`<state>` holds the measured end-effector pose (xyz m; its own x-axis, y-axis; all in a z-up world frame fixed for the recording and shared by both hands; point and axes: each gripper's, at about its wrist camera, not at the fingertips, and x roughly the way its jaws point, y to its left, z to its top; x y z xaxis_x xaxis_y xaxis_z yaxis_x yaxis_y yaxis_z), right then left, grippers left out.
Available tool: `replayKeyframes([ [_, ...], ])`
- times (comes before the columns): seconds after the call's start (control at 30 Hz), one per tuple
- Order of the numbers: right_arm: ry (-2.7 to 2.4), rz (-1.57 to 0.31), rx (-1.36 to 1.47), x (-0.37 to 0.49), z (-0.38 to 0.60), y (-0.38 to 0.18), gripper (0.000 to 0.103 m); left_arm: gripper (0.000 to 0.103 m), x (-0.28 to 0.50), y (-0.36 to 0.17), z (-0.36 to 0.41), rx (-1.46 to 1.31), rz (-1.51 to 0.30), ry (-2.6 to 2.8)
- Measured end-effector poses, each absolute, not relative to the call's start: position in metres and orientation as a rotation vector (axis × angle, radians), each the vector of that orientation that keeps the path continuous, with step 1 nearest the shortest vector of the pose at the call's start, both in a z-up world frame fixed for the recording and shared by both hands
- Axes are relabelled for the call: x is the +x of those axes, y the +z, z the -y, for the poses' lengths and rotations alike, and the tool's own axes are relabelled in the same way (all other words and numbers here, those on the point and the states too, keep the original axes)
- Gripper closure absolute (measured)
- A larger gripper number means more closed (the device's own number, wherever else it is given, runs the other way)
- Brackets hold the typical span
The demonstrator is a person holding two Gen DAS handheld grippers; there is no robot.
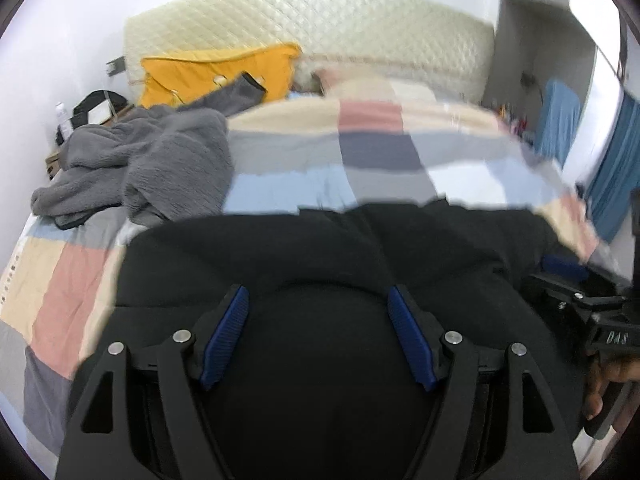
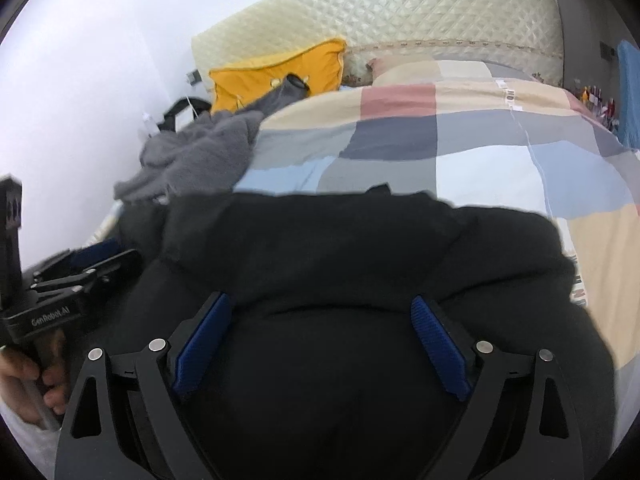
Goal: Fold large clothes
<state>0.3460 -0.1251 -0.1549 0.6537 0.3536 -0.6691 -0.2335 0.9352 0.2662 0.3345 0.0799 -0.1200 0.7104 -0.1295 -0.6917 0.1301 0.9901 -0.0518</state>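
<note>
A large black garment [image 1: 328, 248] lies on the patchwork bedspread [image 1: 360, 152] at the near edge of the bed; it also fills the lower right wrist view [image 2: 340, 264]. My left gripper [image 1: 318, 300] is open just above the black garment, with its blue pads [image 1: 226, 332] apart and nothing between them. My right gripper [image 2: 322, 308] is open over the same garment, to the right of the left one. Each gripper shows at the edge of the other's view, the right gripper's body [image 1: 576, 300] and the left gripper's body [image 2: 76, 276].
A crumpled grey fleece garment [image 1: 140, 164] lies on the bed's left side. A yellow pillow [image 1: 224, 76] and a quilted cream headboard [image 1: 320, 28] are at the back. A blue cloth [image 1: 612, 176] hangs at the right. A white wall is at the left.
</note>
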Motion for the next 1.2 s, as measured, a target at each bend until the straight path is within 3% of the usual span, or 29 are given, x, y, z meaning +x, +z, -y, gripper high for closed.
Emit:
replayKeyframes([
  [0.23,0.244,-0.721,0.404,0.333,0.225,-0.124,0.011,0.016,0.325,-0.084,-0.164,-0.125,-0.664,0.018],
  [0.57,0.18,-0.966,0.658,0.359,0.296,-0.209,0.011,0.016,0.373,-0.179,-0.25,-0.552,-1.058,-0.008],
  [0.73,0.222,-0.999,0.715,0.369,0.296,-0.226,0.011,0.017,0.374,-0.187,-0.241,-0.634,-1.081,-0.103],
  [0.8,0.252,-1.007,0.74,0.371,0.296,-0.231,0.013,0.022,0.372,-0.183,-0.235,-0.66,-1.073,-0.165],
  [0.83,0.266,-1.0,0.732,0.372,0.294,-0.23,0.016,0.024,0.371,-0.182,-0.234,-0.661,-1.068,-0.179],
  [0.87,0.277,-0.985,0.709,0.372,0.29,-0.225,0.028,0.031,0.371,-0.179,-0.231,-0.655,-1.061,-0.185],
  [0.9,0.286,-0.966,0.685,0.372,0.286,-0.219,0.044,0.044,0.369,-0.175,-0.228,-0.643,-1.049,-0.189],
  [0.93,0.29,-0.95,0.669,0.373,0.282,-0.214,0.053,0.054,0.369,-0.171,-0.226,-0.632,-1.037,-0.191],
  [1.0,0.274,-0.903,0.616,0.373,0.275,-0.196,0.083,0.089,0.366,-0.16,-0.225,-0.607,-0.997,-0.176],
  [1.07,0.244,-0.836,0.56,0.372,0.271,-0.172,0.093,0.097,0.363,-0.146,-0.23,-0.601,-0.929,-0.151],
  [1.2,0.247,-0.655,0.537,0.364,0.277,-0.123,0.096,0.098,0.35,-0.103,-0.241,-0.635,-0.734,-0.163],
])
